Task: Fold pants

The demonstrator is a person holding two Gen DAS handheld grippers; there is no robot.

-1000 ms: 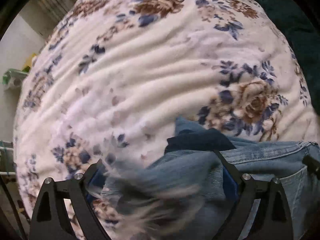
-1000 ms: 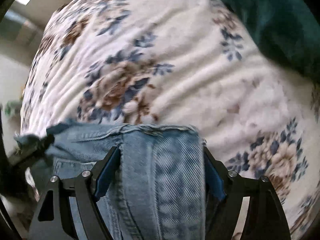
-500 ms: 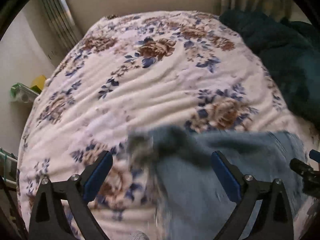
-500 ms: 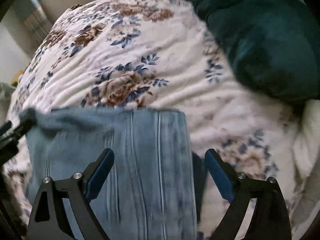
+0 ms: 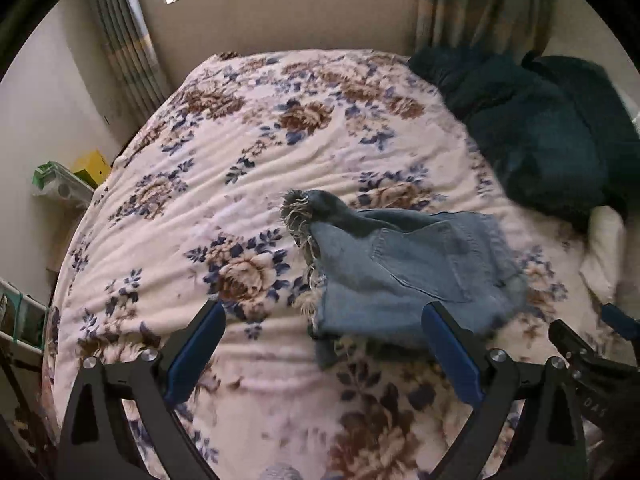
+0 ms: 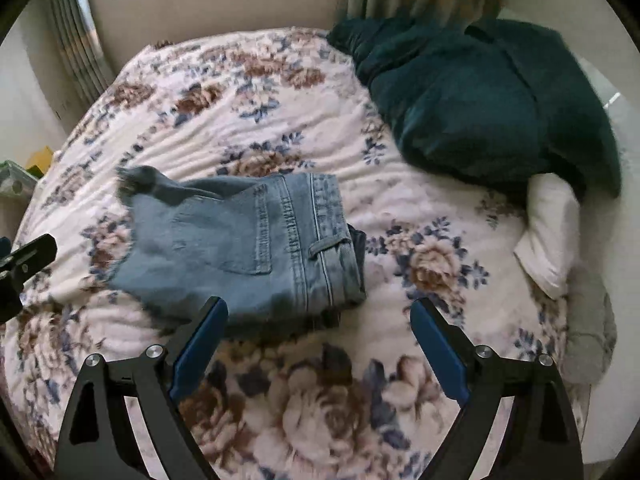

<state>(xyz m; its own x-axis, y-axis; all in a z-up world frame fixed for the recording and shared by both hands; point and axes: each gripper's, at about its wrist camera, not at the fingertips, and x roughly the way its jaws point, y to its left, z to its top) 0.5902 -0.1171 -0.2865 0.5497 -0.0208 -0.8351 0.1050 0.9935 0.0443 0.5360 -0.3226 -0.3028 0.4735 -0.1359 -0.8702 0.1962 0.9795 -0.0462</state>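
Now left gripper (image 5: 322, 354) above the bed (image 5: 248, 152), jaws wide apart, right gripper (image 6: 318, 342) likewise, folded jeans (image 6: 248, 240) lying free, no readable writing

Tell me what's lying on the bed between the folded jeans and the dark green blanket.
Nothing: in the right wrist view, only bare floral bedspread separates the folded jeans from the dark green blanket.
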